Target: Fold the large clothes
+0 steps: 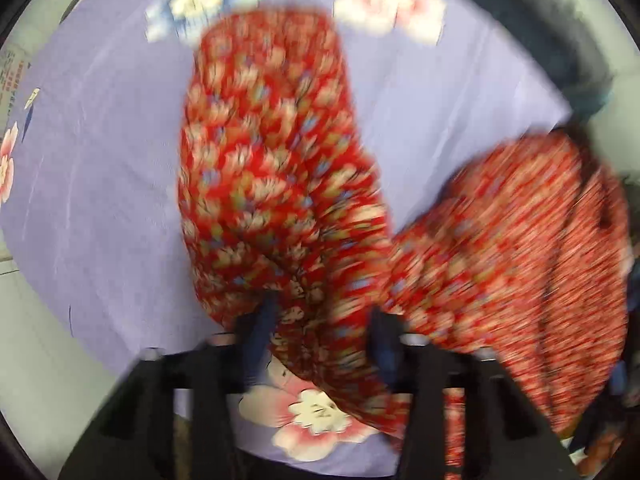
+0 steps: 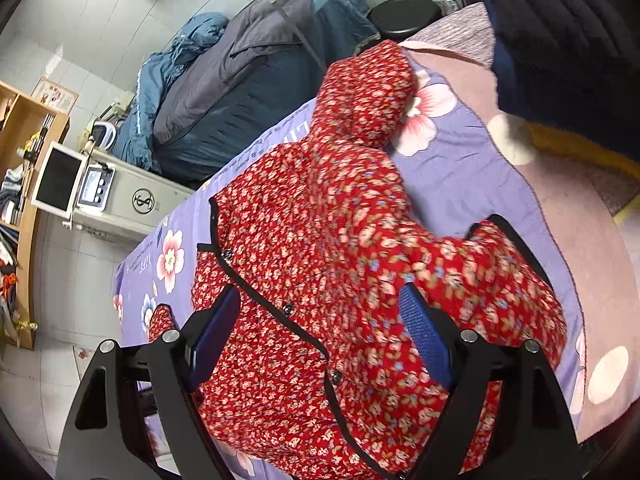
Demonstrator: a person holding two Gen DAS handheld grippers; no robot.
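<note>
A red floral padded jacket point(image 2: 320, 248) with black trim and snap buttons lies on a purple flowered sheet point(image 2: 460, 160). In the left wrist view the jacket point(image 1: 272, 184) is blurred, one sleeve stretching away and a bulk at right. My left gripper point(image 1: 320, 312) has its blue-padded fingers point(image 1: 260, 328) apart with red cloth running between them; whether it grips is unclear. My right gripper point(image 2: 320, 304) is open, its fingers point(image 2: 424, 328) spread over the jacket's front near the button line.
Dark blue and grey coats point(image 2: 240, 80) hang beyond the bed. A white appliance point(image 2: 120, 196) and a wooden shelf point(image 2: 24, 200) stand at left. A dark garment point(image 2: 560, 40) and a pink dotted blanket point(image 2: 580, 260) lie at right.
</note>
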